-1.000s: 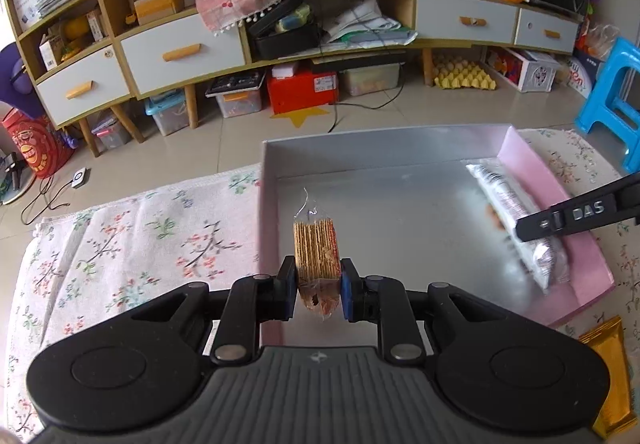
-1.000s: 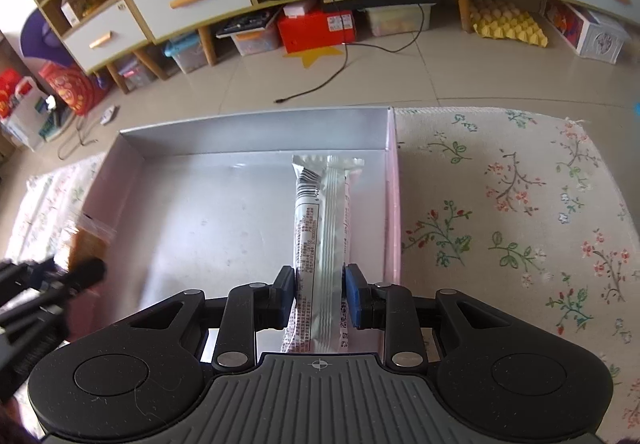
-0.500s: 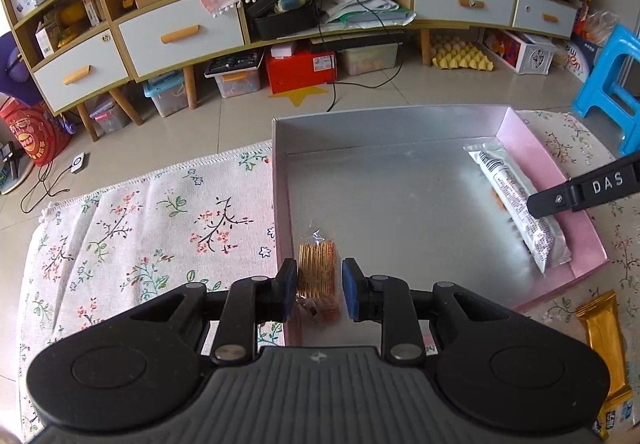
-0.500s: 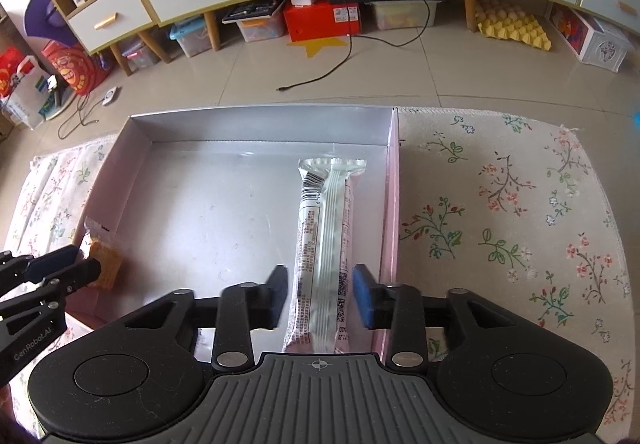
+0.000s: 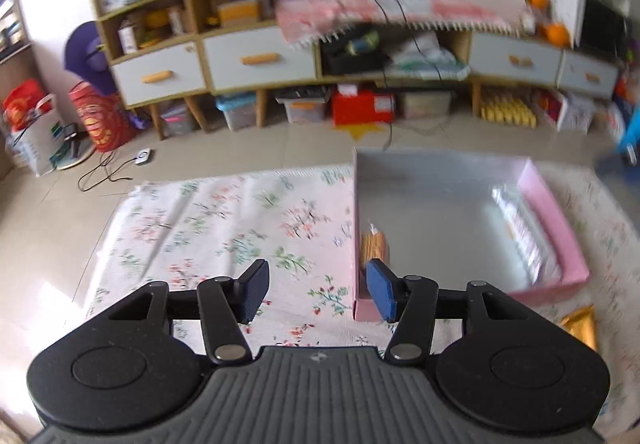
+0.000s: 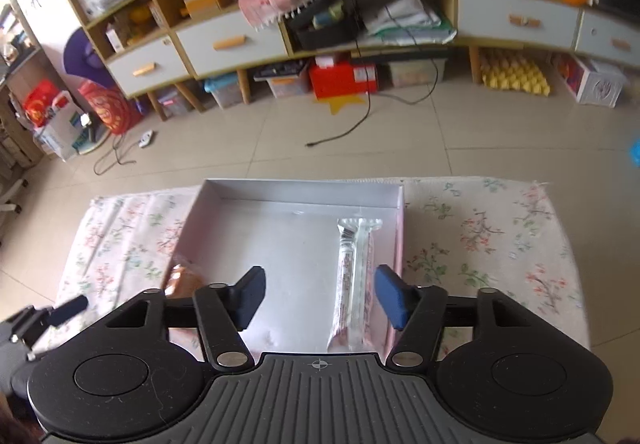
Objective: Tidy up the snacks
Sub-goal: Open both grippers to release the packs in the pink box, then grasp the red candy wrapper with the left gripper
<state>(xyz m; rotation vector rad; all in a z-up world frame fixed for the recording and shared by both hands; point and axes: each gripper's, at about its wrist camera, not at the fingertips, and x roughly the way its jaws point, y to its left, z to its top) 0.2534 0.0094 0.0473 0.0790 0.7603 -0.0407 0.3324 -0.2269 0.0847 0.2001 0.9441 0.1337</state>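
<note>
A pink box with a silver inside [image 5: 556, 220] [image 6: 292, 244] sits on a floral cloth. A stack of brown crackers in clear wrap [image 5: 374, 244] [image 6: 182, 278] lies in its near left corner. A long white wrapped biscuit pack [image 5: 524, 232] [image 6: 354, 280] lies along its right wall. My left gripper [image 5: 316, 294] is open and empty, above the cloth just left of the box. My right gripper [image 6: 320, 296] is open and empty, above the near end of the box. The left gripper's finger [image 6: 66, 308] shows at the left edge of the right wrist view.
A gold wrapped snack [image 5: 580, 328] lies on the floral cloth [image 5: 224, 228] in front of the box's right corner. Beyond the cloth are a tiled floor, a long low cabinet with drawers [image 6: 224, 44], storage bins and cables.
Both grippers let go of their snacks and opened wide. Both pulled back and up from the box. The left gripper shifted left over the cloth.
</note>
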